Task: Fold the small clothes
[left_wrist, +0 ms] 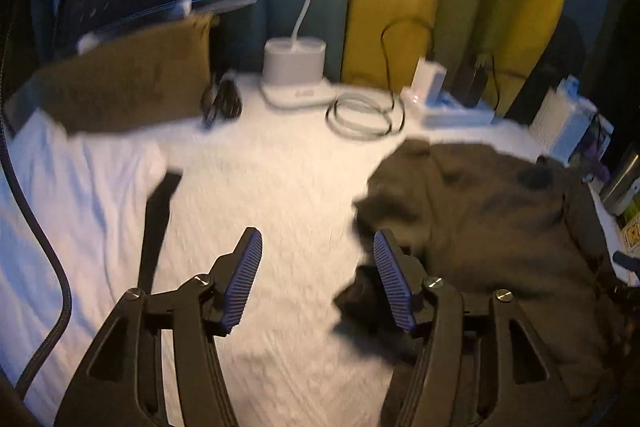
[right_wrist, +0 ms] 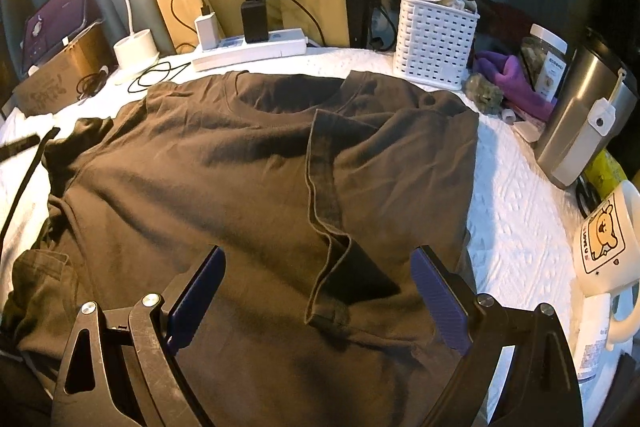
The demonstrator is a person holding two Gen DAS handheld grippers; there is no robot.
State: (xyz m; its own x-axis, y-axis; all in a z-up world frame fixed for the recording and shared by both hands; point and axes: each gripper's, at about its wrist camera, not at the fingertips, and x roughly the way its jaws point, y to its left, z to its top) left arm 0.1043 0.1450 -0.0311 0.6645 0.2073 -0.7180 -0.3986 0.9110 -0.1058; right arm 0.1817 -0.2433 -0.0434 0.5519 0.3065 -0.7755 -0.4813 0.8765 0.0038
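The dark T-shirt (right_wrist: pixel 248 187) is lying flat, neck away from the camera, on the white textured cover (right_wrist: pixel 516 195). Its right sleeve (right_wrist: pixel 344 163) is lying folded inward across the chest; the left sleeve at 9 o'clock is lying unfolded.

Step in hand, as judged: side folds. The next move is calling for a grip on the left sleeve edge and a fold toward centre.

The right gripper (right_wrist: pixel 318 297) is hovering over the lower shirt, jaws spread wide, holding nothing. The left gripper (left_wrist: pixel 318 283) is standing partly open and empty over the cover, the shirt at its 3 o'clock.

At 3 o'clock, a mug (right_wrist: pixel 604 239) is showing a cartoon bear; its lettering is too small to read.
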